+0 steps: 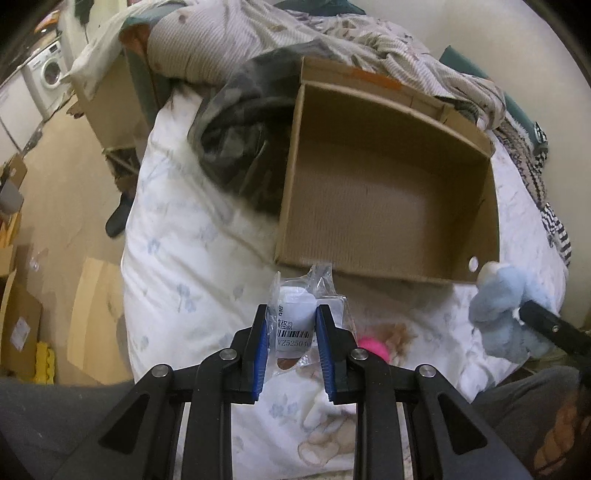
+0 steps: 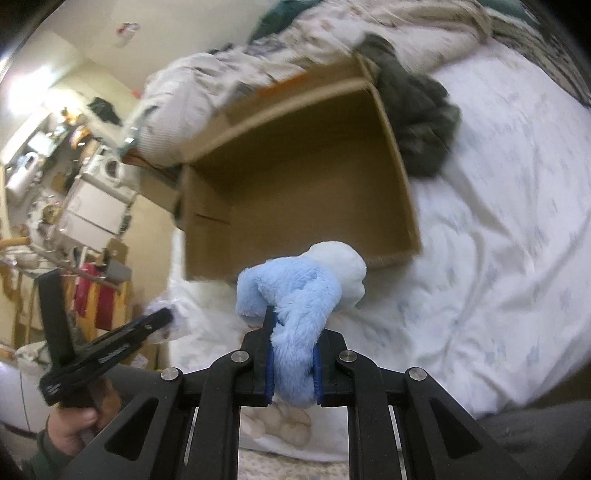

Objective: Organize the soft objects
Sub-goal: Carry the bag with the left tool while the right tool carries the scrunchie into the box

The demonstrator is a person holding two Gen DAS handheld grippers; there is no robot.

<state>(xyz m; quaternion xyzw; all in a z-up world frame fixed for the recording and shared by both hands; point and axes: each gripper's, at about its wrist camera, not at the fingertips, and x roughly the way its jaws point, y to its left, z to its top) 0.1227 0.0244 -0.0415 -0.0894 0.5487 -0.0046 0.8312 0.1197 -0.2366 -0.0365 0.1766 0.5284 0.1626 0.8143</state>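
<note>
An open, empty cardboard box (image 1: 384, 192) lies on the white floral bedding; it also shows in the right wrist view (image 2: 303, 166). My left gripper (image 1: 291, 325) is shut on a clear plastic packet with a barcode label (image 1: 293, 325), held just short of the box's near wall. My right gripper (image 2: 291, 332) is shut on a light blue and white plush toy (image 2: 299, 295), held above the bedding in front of the box. The plush (image 1: 506, 310) and right gripper finger show at the right in the left wrist view. The left gripper (image 2: 162, 319) shows at the left in the right wrist view.
A dark grey garment (image 1: 236, 147) lies bunched against the box's side. A pink ball (image 1: 373, 349) lies on the bedding below my left gripper. A rumpled quilt (image 1: 295, 33) is behind the box. Floor, cardboard sheets (image 1: 96, 306) and a washing machine (image 1: 48, 74) lie left of the bed.
</note>
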